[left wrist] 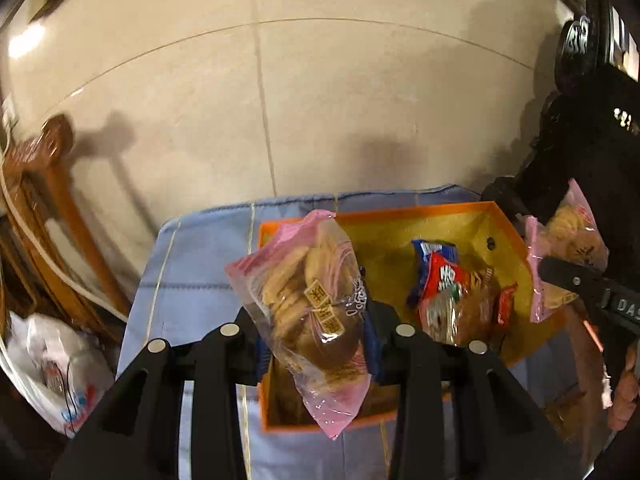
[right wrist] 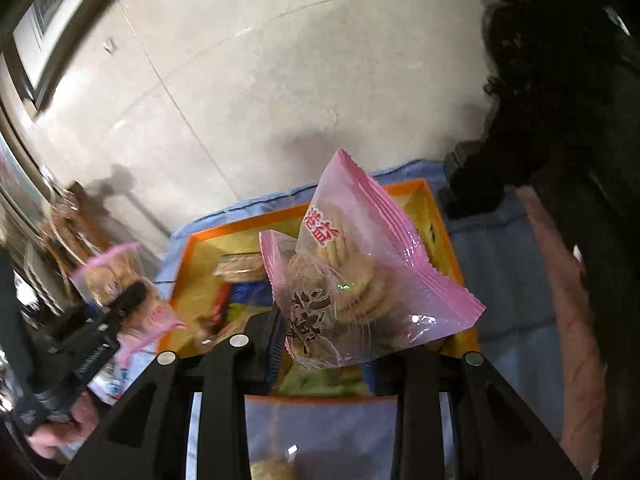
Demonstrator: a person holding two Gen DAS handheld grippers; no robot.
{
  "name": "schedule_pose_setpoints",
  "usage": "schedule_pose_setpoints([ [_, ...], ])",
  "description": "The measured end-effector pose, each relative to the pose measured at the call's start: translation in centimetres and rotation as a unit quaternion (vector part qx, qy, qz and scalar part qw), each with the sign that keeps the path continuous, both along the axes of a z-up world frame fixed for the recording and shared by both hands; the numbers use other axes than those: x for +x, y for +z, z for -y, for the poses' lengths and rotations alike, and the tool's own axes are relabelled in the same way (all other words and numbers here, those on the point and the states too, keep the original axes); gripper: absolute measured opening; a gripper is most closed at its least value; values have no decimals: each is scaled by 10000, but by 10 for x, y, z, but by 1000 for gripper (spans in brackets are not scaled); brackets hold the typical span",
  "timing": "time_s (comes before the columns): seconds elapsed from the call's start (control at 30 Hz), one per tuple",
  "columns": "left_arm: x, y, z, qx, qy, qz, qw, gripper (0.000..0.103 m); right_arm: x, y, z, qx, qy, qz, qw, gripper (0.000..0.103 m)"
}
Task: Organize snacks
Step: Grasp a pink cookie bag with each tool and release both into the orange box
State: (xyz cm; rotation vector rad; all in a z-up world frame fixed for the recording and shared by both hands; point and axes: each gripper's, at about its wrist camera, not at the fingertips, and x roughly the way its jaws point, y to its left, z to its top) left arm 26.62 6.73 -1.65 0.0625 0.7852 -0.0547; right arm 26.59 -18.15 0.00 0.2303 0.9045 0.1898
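Two pink cookie packets hang above the orange box on the blue-clothed bench: the left tongs clamp one packet, the right tongs clamp the other. A red-blue snack bag lies inside the box.

I see pink-edged clear cookie packets, tan cookies inside, an orange-rimmed box with yellow lining, a red-and-blue snack bag, and a blue striped cloth.
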Motion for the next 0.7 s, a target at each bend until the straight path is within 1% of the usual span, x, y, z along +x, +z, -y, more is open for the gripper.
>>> schedule_pose_setpoints([
  [0.17,15,-5,11,34,-89,-82,9999,35,20,-9,4,-63,55,-131,9999,31],
  [0.2,18,-6,17,118,-148,-100,9998,35,23,-11,5,-58,53,-140,9999,34],
  [0.23,20,-6,20,212,-179,-72,9996,36,27,-12,5,-34,76,-108,9999,54],
  [0.27,21,-7,22,322,-203,-1,9993,60,30,-13,4,-46,178,-78,9998,70],
  [0.3,21,-7,26,508,-213,102,9984,88,34,-14,2,-137,257,-107,9995,98],
  [0.33,19,-8,26,619,-160,171,9978,97,34,-15,3,-378,149,-173,9990,99],
  [0.37,15,-9,25,700,-171,270,9970,99,31,-14,7,-513,68,-236,9984,99],
  [0.4,6,-10,22,700,-285,377,9964,99,25,-13,13,-523,25,-264,9983,99],
  [0.43,0,-11,20,674,-335,406,9963,99,11,-12,28,-413,-88,-307,9986,99],
  [0.47,-9,-12,18,643,-375,395,9964,99,6,-14,38,-373,-185,-373,9984,99],
  [0.5,-23,-17,13,560,-501,382,9964,99,-11,-16,54,-373,-382,-512,9973,99],
  [0.57,-45,-22,10,617,-696,337,9951,99,-39,-23,71,-467,-569,-667,9951,99],
  [0.6,-62,-32,7,727,-861,323,9931,99,-54,-28,78,-590,-648,-760,9932,99],
  [0.63,-78,-41,4,865,-991,316,9908,99,-74,-37,84,-851,-686,-944,9895,99],
  [0.67,-95,-46,-1,955,-1097,376,9886,99,-88,-46,86,-1058,-700,-1076,9861,99],
  [0.7,-118,-58,-8,1020,-1306,536,9847,99,-108,-59,89,-1321,-721,-1263,9805,99],
])
